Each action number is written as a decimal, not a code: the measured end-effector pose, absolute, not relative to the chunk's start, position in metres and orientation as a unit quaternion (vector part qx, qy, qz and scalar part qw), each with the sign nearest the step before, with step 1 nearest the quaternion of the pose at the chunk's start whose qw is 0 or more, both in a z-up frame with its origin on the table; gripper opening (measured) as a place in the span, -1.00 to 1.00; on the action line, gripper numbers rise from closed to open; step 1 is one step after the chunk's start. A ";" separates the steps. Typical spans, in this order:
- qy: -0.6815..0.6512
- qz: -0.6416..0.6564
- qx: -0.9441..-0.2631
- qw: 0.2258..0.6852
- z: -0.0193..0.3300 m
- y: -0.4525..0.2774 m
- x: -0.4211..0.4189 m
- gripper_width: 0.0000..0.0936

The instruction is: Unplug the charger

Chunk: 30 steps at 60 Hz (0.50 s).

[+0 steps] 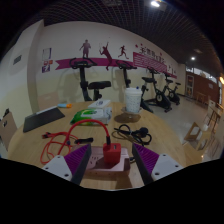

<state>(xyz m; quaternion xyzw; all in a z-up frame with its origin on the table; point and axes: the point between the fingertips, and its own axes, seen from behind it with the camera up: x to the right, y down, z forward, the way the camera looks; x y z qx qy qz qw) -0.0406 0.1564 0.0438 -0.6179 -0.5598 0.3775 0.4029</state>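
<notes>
A red charger [111, 153] stands plugged into a white power strip [103, 171] on the wooden table. A red cable [58, 151] runs from it off to the left. My gripper [110, 166] is open, one purple pad on either side of the strip. The charger stands between the fingers with a gap at each side, and neither pad touches it.
Beyond the charger lie a tangle of black cables [132, 132], a green object [88, 116], a white cup [133, 99] and a flat black item [43, 119] at the left. Exercise bikes [155, 90] stand along the far wall.
</notes>
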 end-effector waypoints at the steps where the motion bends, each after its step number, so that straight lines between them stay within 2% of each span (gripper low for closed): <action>1: -0.560 0.376 -0.618 0.403 0.041 0.157 -0.043 0.84; 15: -0.561 0.379 -0.622 0.394 0.028 0.156 -0.064 0.80; 16: -0.562 0.379 -0.621 0.393 0.028 0.156 -0.065 0.74; 20: -0.575 0.361 -0.609 0.409 0.029 0.160 -0.065 -0.49; 24: -0.573 0.360 -0.611 0.410 0.028 0.161 -0.066 -0.64; 30: -0.574 0.362 -0.622 0.391 0.029 0.160 -0.066 -0.66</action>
